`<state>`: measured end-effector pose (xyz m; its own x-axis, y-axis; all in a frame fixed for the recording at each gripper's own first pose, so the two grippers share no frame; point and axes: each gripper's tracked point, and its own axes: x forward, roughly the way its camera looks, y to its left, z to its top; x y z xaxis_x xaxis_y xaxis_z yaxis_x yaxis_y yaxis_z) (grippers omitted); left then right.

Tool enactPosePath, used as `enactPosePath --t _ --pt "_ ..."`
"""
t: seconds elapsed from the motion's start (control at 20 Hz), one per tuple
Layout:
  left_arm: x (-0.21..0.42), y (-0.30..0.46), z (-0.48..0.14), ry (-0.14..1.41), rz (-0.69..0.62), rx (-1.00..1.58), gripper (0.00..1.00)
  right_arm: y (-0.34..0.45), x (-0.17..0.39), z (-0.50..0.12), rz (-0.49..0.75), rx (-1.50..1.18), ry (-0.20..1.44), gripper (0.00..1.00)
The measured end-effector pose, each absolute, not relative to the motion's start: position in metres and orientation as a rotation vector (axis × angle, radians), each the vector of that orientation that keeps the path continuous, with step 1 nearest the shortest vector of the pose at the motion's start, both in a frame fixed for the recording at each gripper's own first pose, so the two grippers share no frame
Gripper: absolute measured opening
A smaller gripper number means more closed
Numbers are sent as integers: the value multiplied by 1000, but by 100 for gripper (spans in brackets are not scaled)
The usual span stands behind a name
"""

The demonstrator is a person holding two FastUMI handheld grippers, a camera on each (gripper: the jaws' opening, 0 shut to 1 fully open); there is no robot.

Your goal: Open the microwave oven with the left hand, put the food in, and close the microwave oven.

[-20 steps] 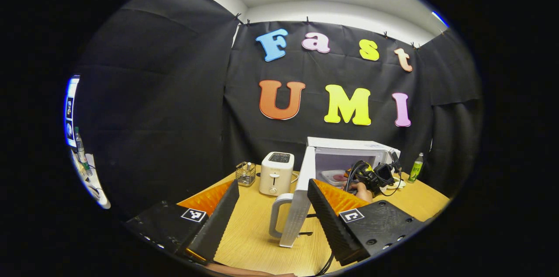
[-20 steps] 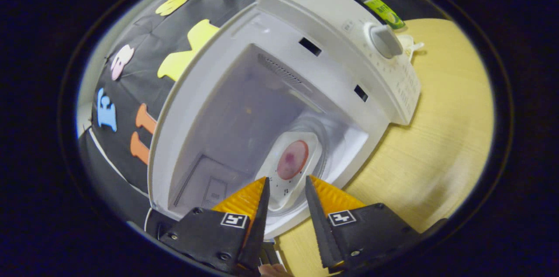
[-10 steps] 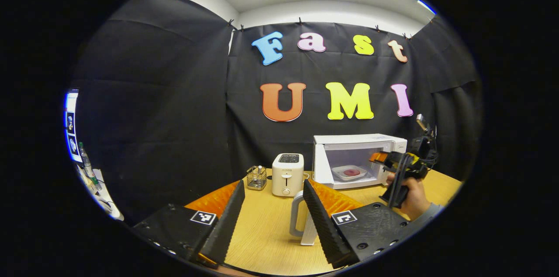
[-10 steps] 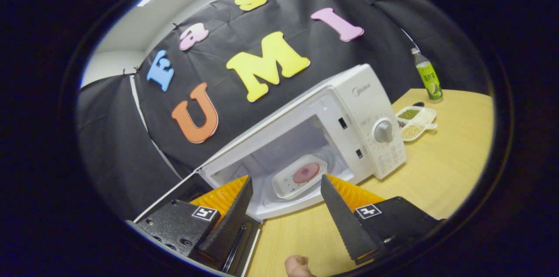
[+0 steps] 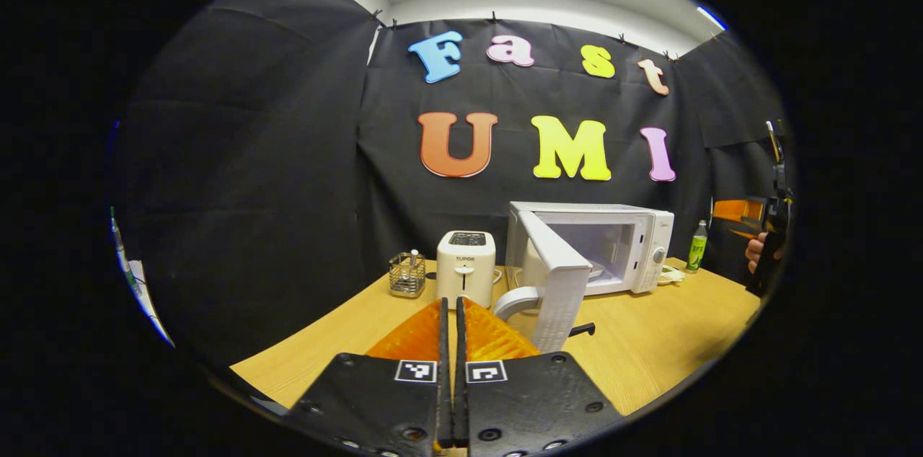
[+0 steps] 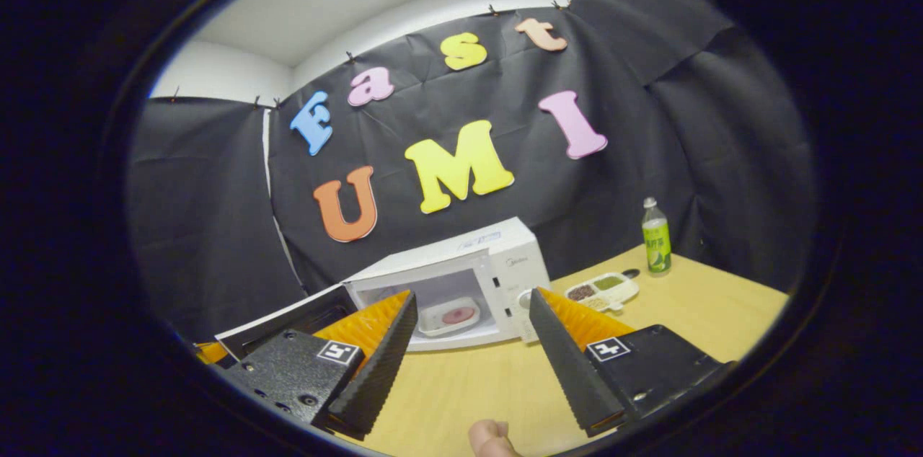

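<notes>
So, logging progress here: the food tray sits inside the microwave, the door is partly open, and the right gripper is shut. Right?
One thing is wrong: the right gripper is open, its fingers spread wide in the right gripper view. The food tray is inside the microwave, and the door stands partly open.

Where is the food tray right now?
The food tray sits inside the microwave oven, seen in the right gripper view through the opening past the half-open door, between the open right gripper's fingers.
</notes>
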<state>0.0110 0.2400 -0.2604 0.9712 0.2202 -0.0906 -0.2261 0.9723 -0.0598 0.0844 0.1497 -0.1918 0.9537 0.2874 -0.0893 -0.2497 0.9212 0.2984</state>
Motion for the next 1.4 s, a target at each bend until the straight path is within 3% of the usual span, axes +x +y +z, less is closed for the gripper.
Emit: enactPosePath --t 0.05,0.55,0.6,0.75,0.8,0.85,1.0,1.05,1.15,1.4 --pt "20 240 -268 94 205 -59 0 137 77 -182 271 267 109 99" --pt "38 219 -289 135 68 -107 0 61 19 -142 301 326 156 99" --pt "39 216 -293 148 64 -121 0 54 15 -140 307 335 164 89" --pt "43 200 -286 134 43 -118 0 32 7 -133 293 334 153 89" --pt "46 188 -285 133 14 -116 0 28 5 -132 289 328 146 99" --pt "49 175 -285 137 -29 -112 0 24 3 -131 286 326 144 89" --pt "64 140 -285 112 -170 -113 0 17 -3 -129 291 337 134 89" --pt "68 129 -288 115 -219 -123 0 17 -5 -130 300 329 137 99" --pt "76 103 -288 114 -319 -160 0 12 -8 -133 310 309 144 99" --pt "103 63 -286 124 -415 -200 0 0 -10 -130 291 298 111 99"
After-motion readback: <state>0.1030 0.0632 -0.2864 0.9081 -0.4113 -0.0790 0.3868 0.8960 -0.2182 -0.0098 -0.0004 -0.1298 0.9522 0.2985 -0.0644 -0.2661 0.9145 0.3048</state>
